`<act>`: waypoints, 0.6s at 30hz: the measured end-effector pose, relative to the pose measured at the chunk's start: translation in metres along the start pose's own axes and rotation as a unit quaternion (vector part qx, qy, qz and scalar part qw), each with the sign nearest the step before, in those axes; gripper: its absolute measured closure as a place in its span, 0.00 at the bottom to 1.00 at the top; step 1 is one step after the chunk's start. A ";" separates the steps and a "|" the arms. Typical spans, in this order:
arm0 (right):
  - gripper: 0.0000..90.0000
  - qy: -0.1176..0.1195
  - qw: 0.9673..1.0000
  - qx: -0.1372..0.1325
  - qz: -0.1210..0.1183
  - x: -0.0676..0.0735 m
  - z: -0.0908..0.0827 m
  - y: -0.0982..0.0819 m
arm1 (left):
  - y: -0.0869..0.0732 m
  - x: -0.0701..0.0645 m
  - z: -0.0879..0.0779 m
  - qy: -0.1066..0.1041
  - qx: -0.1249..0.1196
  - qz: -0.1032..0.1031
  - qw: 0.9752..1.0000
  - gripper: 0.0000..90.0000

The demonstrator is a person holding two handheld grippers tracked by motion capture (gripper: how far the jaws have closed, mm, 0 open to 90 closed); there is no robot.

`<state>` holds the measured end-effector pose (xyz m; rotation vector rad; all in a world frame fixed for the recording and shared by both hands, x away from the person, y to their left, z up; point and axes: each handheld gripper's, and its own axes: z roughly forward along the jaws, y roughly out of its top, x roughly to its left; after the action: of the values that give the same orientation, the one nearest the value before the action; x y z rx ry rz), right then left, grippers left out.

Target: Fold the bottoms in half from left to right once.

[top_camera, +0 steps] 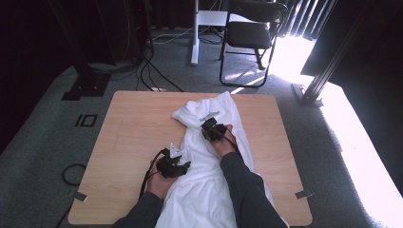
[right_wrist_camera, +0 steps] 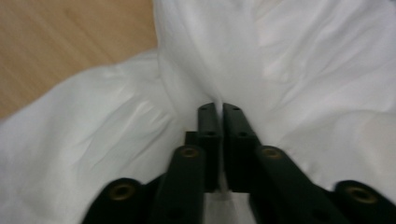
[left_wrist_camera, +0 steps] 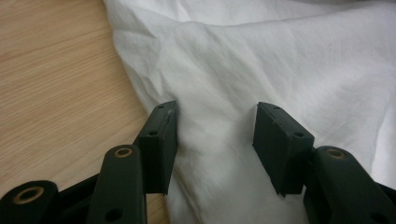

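Cloth (top_camera: 209, 190) on table (top_camera: 133, 128)

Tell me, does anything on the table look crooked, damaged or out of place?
Nothing looks damaged or spilled. The white garment lies crumpled and askew on the wooden table, its near end hanging over the table's front edge. The right gripper is shut on a fold of it; the left gripper stands open over the cloth.

1 white cloth (top_camera: 209, 156) on 1 wooden table (top_camera: 133, 128), 2 grippers on the cloth, 1 black chair (top_camera: 251, 33) beyond the table
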<state>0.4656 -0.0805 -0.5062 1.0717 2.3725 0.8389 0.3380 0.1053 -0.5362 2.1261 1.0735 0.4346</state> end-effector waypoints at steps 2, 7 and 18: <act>0.99 0.000 1.000 0.000 0.000 0.000 0.000 0.000 | 0.000 -0.001 0.000 0.000 0.003 0.002 1.000 0.58; 1.00 -0.024 0.995 -0.084 0.049 -0.032 -0.044 0.010 | -0.006 -0.004 0.004 0.000 0.012 0.002 1.000 0.59; 0.96 -0.033 0.974 -0.030 0.221 -0.119 -0.037 -0.070 | -0.011 -0.011 0.005 0.004 0.010 0.014 1.000 0.61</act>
<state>0.4814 -0.2228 -0.5123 1.6076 2.0660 0.9962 0.3280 0.0992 -0.5477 2.1622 1.0575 0.4485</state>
